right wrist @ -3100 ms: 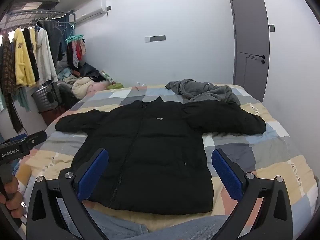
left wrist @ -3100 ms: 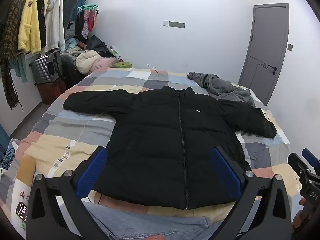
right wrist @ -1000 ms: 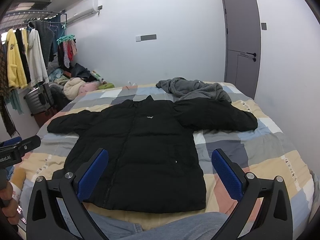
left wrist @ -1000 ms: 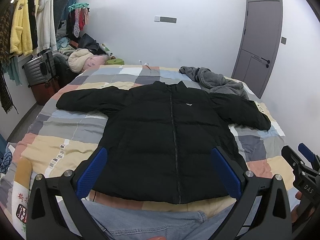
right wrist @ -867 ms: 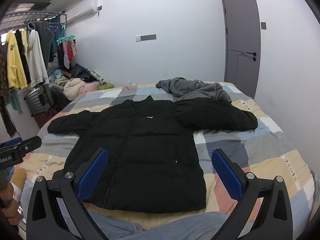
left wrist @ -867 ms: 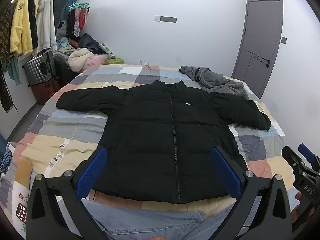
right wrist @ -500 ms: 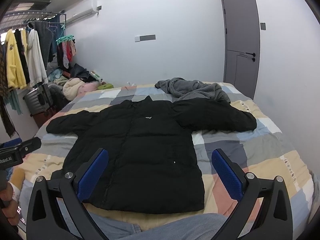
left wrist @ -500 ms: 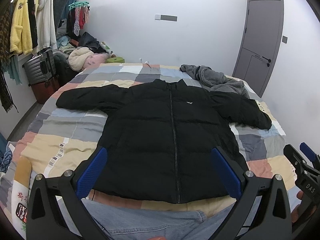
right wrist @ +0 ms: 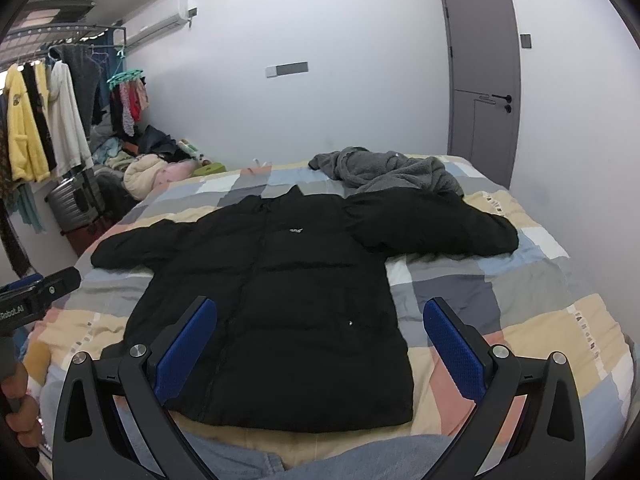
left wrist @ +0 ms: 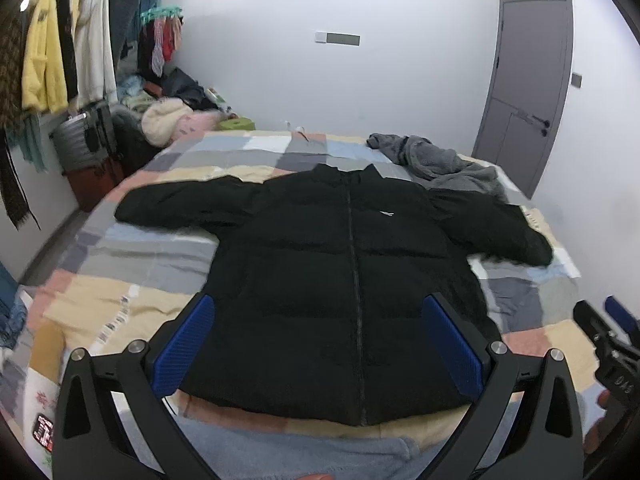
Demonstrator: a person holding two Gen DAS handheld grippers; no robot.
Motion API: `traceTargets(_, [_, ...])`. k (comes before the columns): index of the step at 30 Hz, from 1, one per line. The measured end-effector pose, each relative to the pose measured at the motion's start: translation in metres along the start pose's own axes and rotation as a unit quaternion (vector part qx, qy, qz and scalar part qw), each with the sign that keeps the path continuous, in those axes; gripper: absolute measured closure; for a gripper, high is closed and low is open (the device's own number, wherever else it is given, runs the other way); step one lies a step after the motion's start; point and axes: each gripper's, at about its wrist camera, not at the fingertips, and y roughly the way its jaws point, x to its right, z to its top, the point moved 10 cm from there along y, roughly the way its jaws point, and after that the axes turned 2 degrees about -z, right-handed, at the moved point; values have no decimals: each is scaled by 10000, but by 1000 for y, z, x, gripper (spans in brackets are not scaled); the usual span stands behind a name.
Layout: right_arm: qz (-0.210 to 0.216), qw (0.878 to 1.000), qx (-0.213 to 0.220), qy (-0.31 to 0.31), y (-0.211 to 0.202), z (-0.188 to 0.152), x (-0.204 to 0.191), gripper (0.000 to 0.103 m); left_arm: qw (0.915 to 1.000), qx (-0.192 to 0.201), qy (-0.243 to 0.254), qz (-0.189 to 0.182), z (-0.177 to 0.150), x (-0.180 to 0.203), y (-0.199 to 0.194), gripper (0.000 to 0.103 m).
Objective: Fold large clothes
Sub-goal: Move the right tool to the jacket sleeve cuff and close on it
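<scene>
A black puffer jacket point(left wrist: 340, 276) lies flat and zipped on the patchwork bed point(left wrist: 120, 292), sleeves spread to both sides; it also shows in the right wrist view point(right wrist: 288, 292). My left gripper point(left wrist: 320, 340) is open and empty, held above the jacket's hem. My right gripper point(right wrist: 320, 340) is open and empty, also above the hem, towards the jacket's right side. The right gripper's body shows at the right edge of the left wrist view point(left wrist: 612, 352). The left gripper's body shows at the left edge of the right wrist view point(right wrist: 36, 296).
A crumpled grey fleece garment point(right wrist: 384, 172) lies at the bed's far right, touching the jacket's right sleeve. A clothes rack point(left wrist: 60, 60), a suitcase point(left wrist: 80, 140) and a pile of clothes point(left wrist: 168, 120) stand left of the bed. A grey door point(right wrist: 480, 72) is at the right.
Both grippers have drifted slightly forward and the view has shifted a little; the jacket has not moved. Both grippers stay open.
</scene>
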Motion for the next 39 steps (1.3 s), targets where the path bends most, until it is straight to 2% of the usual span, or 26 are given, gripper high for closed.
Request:
traceTargets(6, [-48, 9999, -71, 53, 13, 2, 3, 0, 9994, -83, 177, -293, 17, 18, 27, 0])
traceTargets(10, [-89, 9999, -82, 29, 19, 3, 4, 0, 9987, 6, 201, -468, 30, 20, 49, 0])
traceTargets(13, [-102, 9998, -157, 62, 27, 1, 7, 0, 9972, 111, 121, -731, 30, 20, 70, 0])
traceTargets(18, [-212, 9995, -226, 74, 41, 5, 16, 0, 9977, -98, -12, -664, 14, 8, 107, 0])
traceTargets(24, [-478, 9987, -184, 52, 54, 21, 38, 0, 9966, -288, -213, -749, 3, 1, 121, 0])
traceTargets(36, [-825, 9959, -287, 247, 93, 36, 110, 0, 9976, -268, -366, -531, 6, -5, 143, 0])
traceTargets(39, [-764, 9950, -226, 602, 108, 39, 140, 0, 9969, -317, -453, -562, 5, -6, 154, 0])
